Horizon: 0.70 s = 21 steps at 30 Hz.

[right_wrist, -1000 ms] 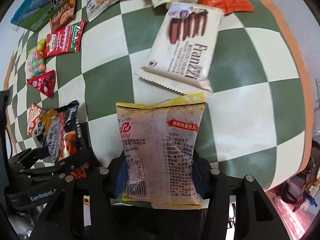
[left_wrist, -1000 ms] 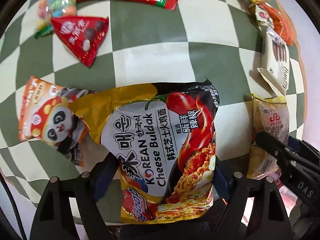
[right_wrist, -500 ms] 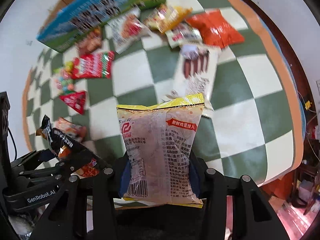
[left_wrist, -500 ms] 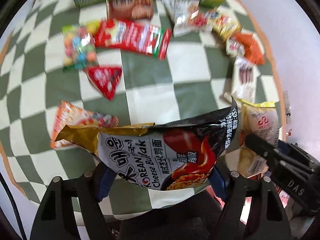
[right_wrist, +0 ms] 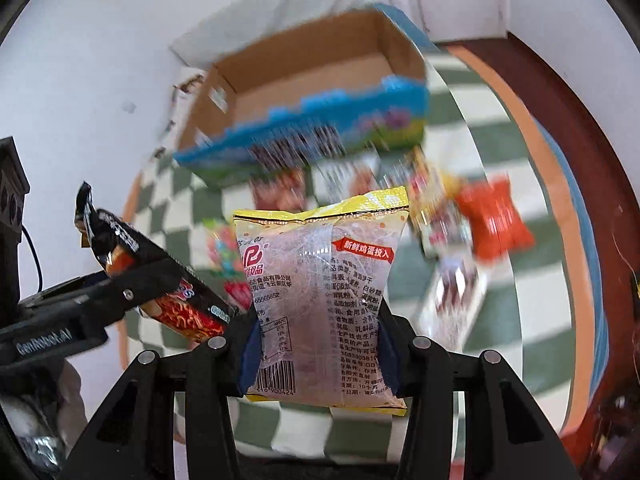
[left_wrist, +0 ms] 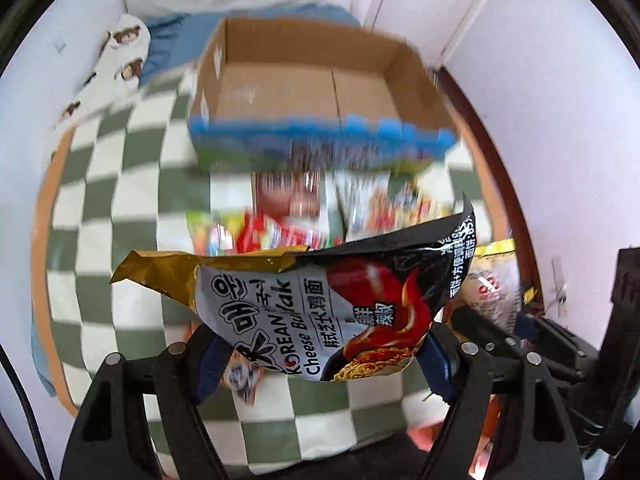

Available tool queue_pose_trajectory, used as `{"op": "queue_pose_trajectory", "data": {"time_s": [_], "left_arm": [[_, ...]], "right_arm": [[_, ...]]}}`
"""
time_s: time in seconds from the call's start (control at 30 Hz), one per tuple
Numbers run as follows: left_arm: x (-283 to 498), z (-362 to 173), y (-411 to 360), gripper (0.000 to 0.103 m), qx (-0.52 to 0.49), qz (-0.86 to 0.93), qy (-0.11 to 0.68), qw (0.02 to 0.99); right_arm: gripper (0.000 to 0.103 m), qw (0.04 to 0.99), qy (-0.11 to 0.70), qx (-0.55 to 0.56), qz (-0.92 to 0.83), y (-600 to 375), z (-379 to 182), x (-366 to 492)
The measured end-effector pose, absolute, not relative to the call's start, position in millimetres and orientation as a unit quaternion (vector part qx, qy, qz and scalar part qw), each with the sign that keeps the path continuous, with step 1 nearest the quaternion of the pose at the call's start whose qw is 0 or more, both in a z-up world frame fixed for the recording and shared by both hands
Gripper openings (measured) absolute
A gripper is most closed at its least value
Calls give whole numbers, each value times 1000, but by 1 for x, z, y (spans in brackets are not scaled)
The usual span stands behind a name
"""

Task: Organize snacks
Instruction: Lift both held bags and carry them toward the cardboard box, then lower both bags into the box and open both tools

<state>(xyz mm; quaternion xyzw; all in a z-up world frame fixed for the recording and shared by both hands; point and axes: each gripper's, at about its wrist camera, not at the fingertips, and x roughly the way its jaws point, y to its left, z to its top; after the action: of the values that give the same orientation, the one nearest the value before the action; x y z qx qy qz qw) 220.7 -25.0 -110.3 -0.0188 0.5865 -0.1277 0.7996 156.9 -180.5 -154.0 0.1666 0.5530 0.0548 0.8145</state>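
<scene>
My left gripper (left_wrist: 324, 356) is shut on a black, red and gold Korean cheese noodle packet (left_wrist: 320, 296), held high over the checked table. My right gripper (right_wrist: 318, 346) is shut on a clear snack bag with a yellow top edge (right_wrist: 320, 280), also lifted. In the right wrist view the left gripper and the noodle packet (right_wrist: 160, 280) show at the left. An open cardboard box (left_wrist: 312, 84) with a blue printed front stands at the far end of the table, its inside bare; the same box (right_wrist: 304, 92) appears in the right wrist view. Both views are blurred by motion.
Several snack packets (left_wrist: 320, 212) lie in a row in front of the box on the green-and-white checked cloth (left_wrist: 120, 184). An orange packet (right_wrist: 494, 220) lies right of them. A white wall stands behind the box, and a dark wooden edge (right_wrist: 576, 128) runs along the right.
Both grippers have risen from the table with their packets and tilted up, so the box at the far end has come into view. The snacks on the cloth look smaller and farther off.
</scene>
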Motion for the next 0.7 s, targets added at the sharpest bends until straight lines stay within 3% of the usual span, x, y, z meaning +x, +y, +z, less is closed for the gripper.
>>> {"op": "queue_pose_trajectory", "data": {"time_s": [0.33, 0.7], "left_arm": [[364, -57, -41, 79, -8, -99, 560, 822], [527, -155, -54, 79, 7, -66, 650, 757]], "right_arm": [[50, 850, 494, 151, 104, -197, -95, 303], [50, 829, 532, 131, 111, -199, -177, 478]]}}
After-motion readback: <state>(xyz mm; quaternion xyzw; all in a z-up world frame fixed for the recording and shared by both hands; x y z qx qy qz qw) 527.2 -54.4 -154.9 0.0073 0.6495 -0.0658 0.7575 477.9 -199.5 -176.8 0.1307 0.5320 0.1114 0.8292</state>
